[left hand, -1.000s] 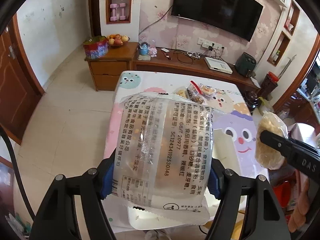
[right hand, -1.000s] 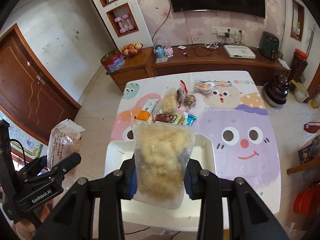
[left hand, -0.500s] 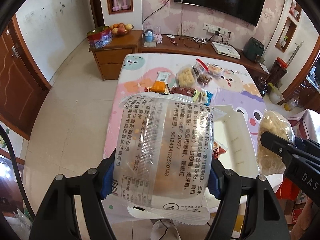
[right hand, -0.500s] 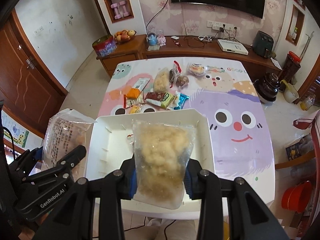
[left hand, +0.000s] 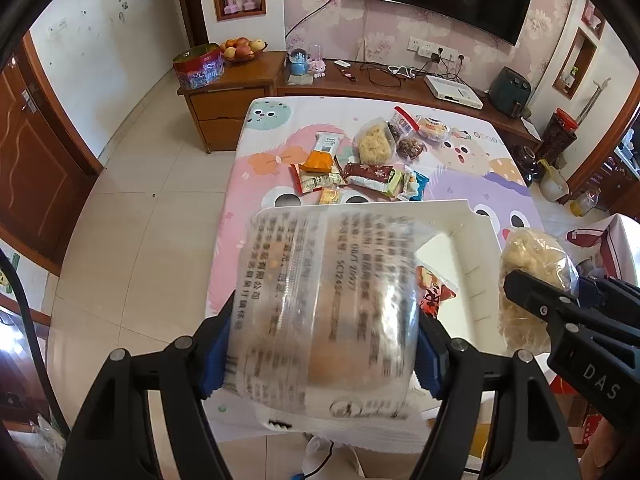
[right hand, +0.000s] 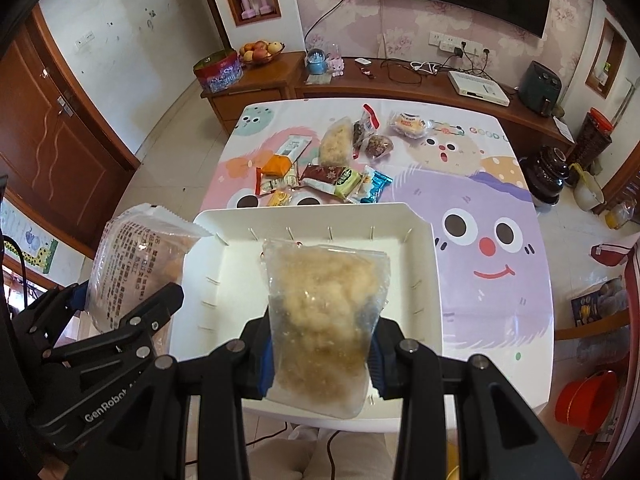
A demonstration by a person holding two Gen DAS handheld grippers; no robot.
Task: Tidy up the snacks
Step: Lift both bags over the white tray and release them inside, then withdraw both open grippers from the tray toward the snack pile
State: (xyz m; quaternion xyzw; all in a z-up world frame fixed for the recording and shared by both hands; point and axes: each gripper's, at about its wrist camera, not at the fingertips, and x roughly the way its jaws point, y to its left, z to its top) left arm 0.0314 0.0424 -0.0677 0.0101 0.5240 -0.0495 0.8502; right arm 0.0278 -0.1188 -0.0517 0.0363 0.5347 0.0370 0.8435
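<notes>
Left gripper (left hand: 320, 344) clamps a printed bag (left hand: 320, 304); right gripper (right hand: 320, 350) clamps a floss pouch (right hand: 322, 308), both above the white bin (right hand: 424, 280). One red packet (left hand: 434, 290) lies inside the bin; about a dozen loose snacks (right hand: 328, 172) remain beyond it.

Snack pile (right hand: 324, 168) on table (right hand: 500, 280), behind tray (right hand: 424, 276).

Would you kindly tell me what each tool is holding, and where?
Left tool: printed clear bag, by its lower sides. Right tool: bag of pale fluffy snack, likewise.
</notes>
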